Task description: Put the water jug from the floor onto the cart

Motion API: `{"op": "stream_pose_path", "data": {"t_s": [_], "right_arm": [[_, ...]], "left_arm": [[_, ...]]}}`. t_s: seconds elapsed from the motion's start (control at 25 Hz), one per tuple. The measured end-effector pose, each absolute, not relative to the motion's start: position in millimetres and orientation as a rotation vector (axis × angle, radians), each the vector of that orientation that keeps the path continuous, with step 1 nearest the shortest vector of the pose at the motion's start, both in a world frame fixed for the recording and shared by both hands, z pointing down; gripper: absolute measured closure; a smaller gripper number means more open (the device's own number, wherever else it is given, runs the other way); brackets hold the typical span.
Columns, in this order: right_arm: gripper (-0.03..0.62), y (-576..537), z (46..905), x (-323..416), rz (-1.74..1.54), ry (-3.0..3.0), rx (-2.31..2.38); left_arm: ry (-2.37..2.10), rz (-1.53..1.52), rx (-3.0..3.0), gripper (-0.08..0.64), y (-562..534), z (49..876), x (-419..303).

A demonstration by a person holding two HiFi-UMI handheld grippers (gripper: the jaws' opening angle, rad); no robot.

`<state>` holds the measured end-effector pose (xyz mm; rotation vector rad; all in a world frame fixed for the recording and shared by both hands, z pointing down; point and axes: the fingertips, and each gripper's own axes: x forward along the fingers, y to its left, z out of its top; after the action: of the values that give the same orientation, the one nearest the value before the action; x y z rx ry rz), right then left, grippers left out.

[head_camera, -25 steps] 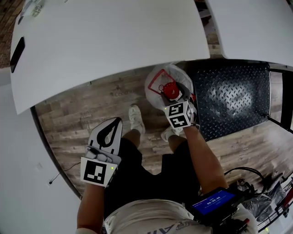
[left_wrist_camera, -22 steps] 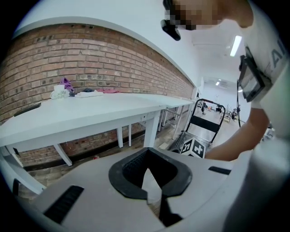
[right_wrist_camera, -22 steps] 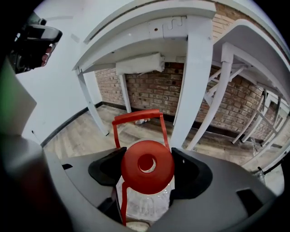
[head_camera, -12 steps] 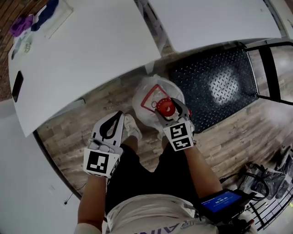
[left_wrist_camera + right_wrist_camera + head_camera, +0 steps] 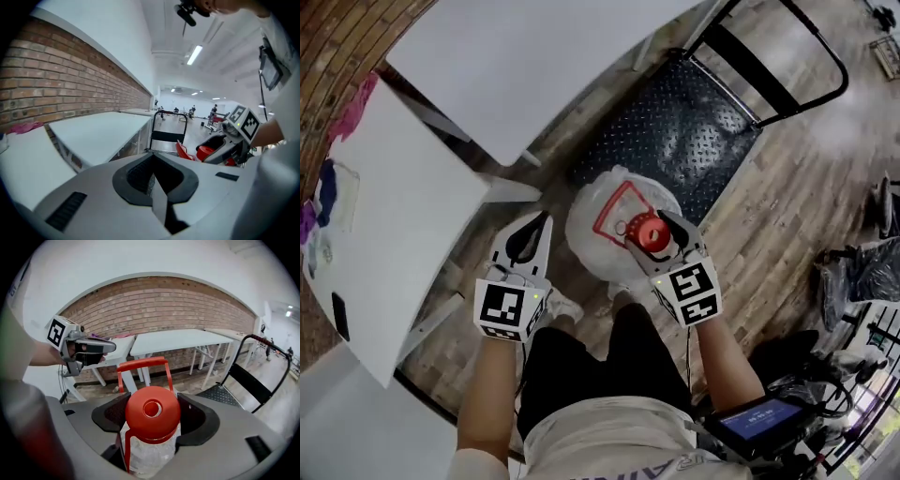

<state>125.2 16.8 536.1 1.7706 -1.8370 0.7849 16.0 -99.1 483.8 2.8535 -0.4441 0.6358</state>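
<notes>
The right gripper [image 5: 656, 236] has its jaws clamped on the neck of the water jug [image 5: 600, 217], at the near edge of the cart [image 5: 689, 141], which lies at its 1 o'clock. The left gripper [image 5: 527, 246] has its jaws together, empty. The jug seems grasped; placing it on the cart remains.

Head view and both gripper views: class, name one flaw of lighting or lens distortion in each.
Head view: fisheye bends the white table edges; a faint sheen lies on the cart deck. Left gripper view: the ceiling light is blown out, the corners black. Right gripper view: the brick wall bows into an arch, the water jug cap bulges large.
</notes>
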Motion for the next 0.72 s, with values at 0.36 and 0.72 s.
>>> {"op": "stream_pose_path", "data": {"t_s": [0.36, 0.72], "right_arm": [[0.278, 59.7, 504.1, 310.4, 0.759, -1.572, 2.062], [0.278, 71.2, 542.3, 470.3, 0.738, -1.433, 2.154]], "left_arm": [[-0.147, 0.64, 2.963, 0.558, -70.8, 481.8, 186.1], [-0.007, 0.651, 2.96, 0.558, -48.8, 521.3, 344.9]]}}
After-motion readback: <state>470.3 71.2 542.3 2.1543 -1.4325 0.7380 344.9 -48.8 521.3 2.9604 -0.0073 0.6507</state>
